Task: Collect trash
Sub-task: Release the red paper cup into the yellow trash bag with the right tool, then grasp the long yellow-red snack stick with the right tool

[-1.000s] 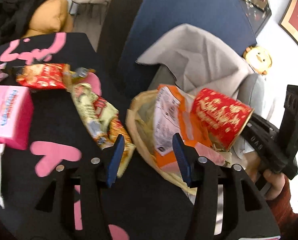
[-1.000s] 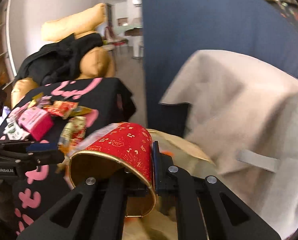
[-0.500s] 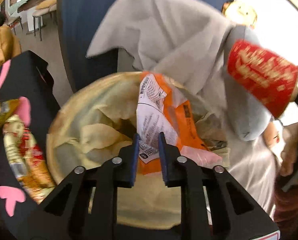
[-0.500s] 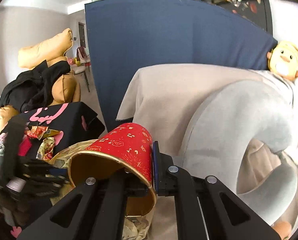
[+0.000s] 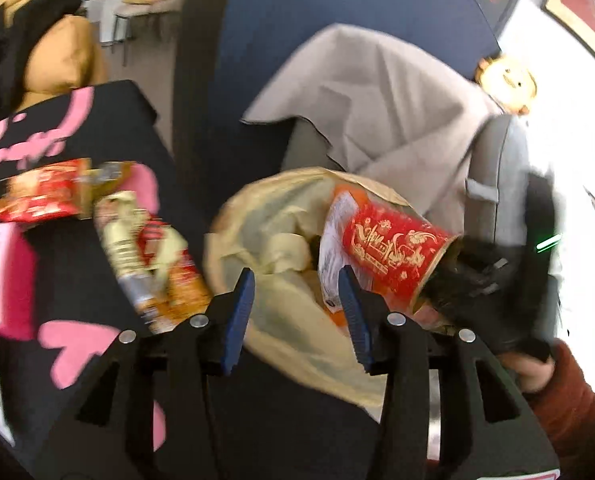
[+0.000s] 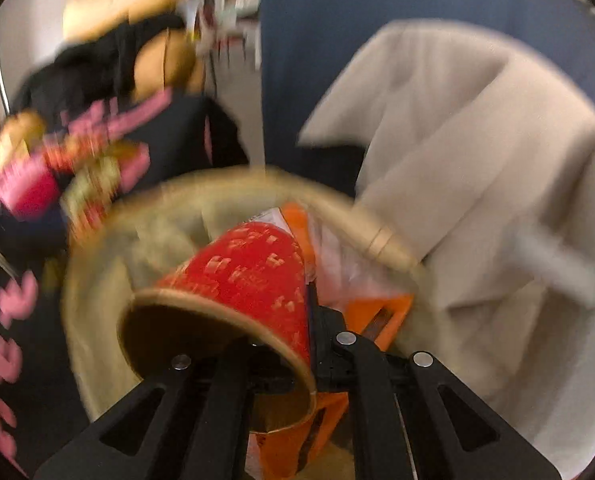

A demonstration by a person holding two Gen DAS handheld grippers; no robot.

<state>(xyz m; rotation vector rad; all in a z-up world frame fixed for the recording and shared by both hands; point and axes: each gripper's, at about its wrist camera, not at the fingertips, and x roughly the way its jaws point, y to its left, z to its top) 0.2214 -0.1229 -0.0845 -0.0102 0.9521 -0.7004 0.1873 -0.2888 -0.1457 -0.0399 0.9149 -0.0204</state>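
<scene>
A bin lined with a pale yellow bag [image 5: 273, 240] stands beside the black-clothed table [image 5: 109, 128]. An orange wrapper [image 5: 335, 216] lies inside it. My right gripper [image 6: 302, 320] is shut on the wall of a red paper cup [image 6: 249, 276], one finger hidden inside, and holds it tilted over the bin's rim [image 6: 377, 240]. From the left wrist the cup [image 5: 393, 248] hangs above the wrapper, with the right gripper [image 5: 473, 280] blurred behind it. My left gripper [image 5: 295, 316] hovers at the bin's near edge. Its jaws are opening and nothing is between them.
Snack wrappers [image 5: 149, 256] [image 5: 41, 192] and a pink box [image 5: 1, 276] lie on the table to the left. A grey seat draped with a beige cloth [image 5: 377, 112] stands behind the bin, before a blue partition [image 5: 317, 20]. A red sleeve [image 5: 561, 396] is at the right.
The left gripper narrowed over the orange wrapper inside the bin, then drew back and widened, empty. The right gripper rose with the red cup, then came down over the bin's mouth.
</scene>
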